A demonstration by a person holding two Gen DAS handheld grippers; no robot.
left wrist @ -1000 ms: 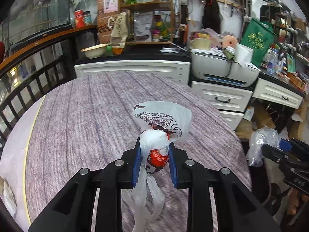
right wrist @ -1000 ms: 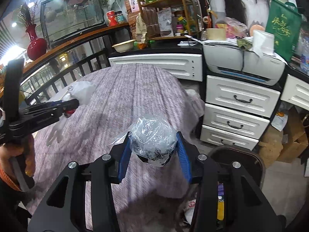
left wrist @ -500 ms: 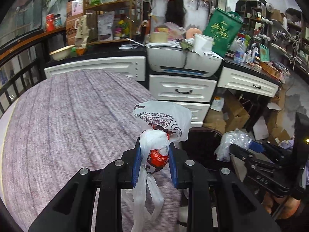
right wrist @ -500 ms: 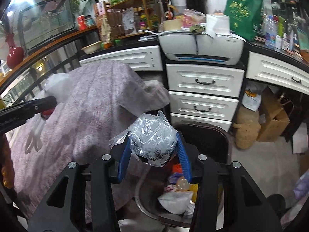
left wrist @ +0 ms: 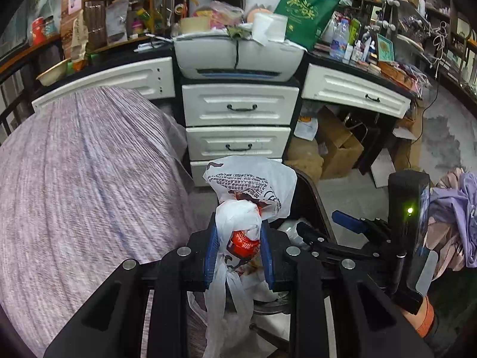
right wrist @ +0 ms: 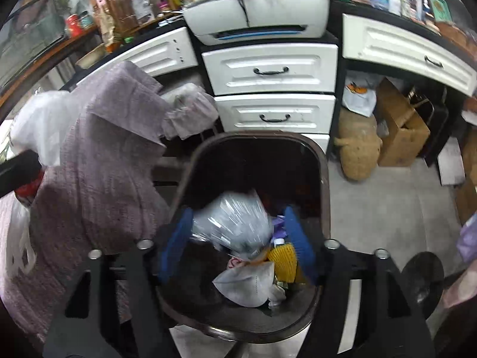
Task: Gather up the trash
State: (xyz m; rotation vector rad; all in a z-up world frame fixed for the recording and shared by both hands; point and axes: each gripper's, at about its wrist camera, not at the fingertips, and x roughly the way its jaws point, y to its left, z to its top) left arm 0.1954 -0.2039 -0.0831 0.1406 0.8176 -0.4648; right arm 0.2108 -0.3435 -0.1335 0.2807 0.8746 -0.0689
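Over bin (right wrist: 323, 179): right gripper (right wrist: 235, 238) spread apart, clear bag (right wrist: 231, 223) loose between. Left gripper (left wrist: 238, 249) clamped on white bag (left wrist: 247, 191); bin at 1 o'clock, close.

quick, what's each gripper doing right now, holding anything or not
Left gripper: shut on the knotted white plastic bag with red packaging inside.
Right gripper: open above the dark oval trash bin; the blurred clear crinkled plastic bag sits loose between its jaws.
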